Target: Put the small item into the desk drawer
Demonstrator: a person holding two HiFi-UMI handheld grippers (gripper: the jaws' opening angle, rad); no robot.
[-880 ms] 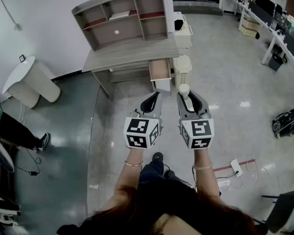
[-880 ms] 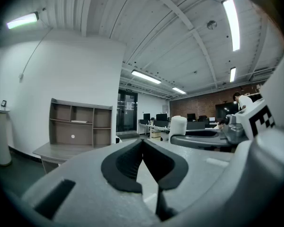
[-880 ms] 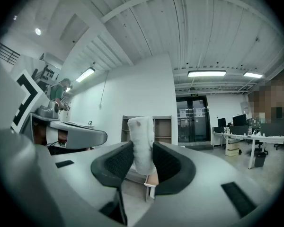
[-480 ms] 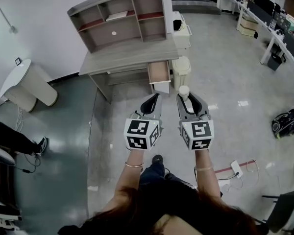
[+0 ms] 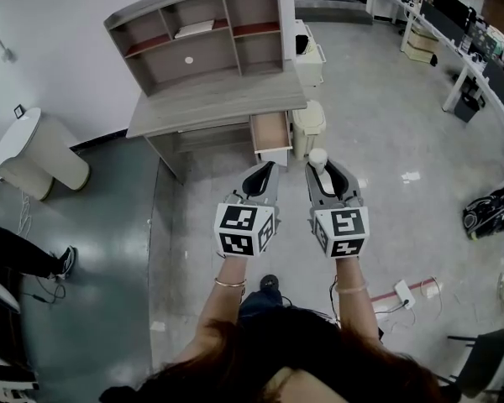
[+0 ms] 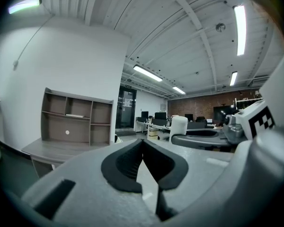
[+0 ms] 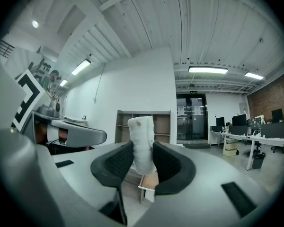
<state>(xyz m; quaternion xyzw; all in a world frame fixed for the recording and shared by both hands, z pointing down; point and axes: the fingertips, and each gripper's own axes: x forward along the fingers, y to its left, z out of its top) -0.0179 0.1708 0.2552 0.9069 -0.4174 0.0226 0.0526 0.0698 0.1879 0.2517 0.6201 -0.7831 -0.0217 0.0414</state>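
Jaws of our right gripper (image 7: 141, 148) are closed on the small item, a white roll (image 7: 141, 134) that looks like soft cloth. The roll stands upright between the two dark pads. Both pads press on its sides, and its top rises above the fingertips.

Our left gripper (image 6: 142, 143) is just beside the right one, and both point level, the same way. Its fingers are narrow: the dark pads meet at their tips and we see nothing between them. In the head view the two grippers are side by side, near each other but not touching.

Ahead of the fingertips, well apart from them, stands a grey desk (image 5: 218, 103) with a shelf unit (image 5: 197, 28) on top. The desk drawer (image 5: 271, 131) is pulled out at the desk's right end, beyond the tips of both grippers. In the right gripper view the open drawer shows just below the roll, between the pads. A pale bin (image 5: 307, 126) stands just beside the drawer, ahead of the right fingers. The roll is not in the drawer; it is in the right grip, away from the desk.
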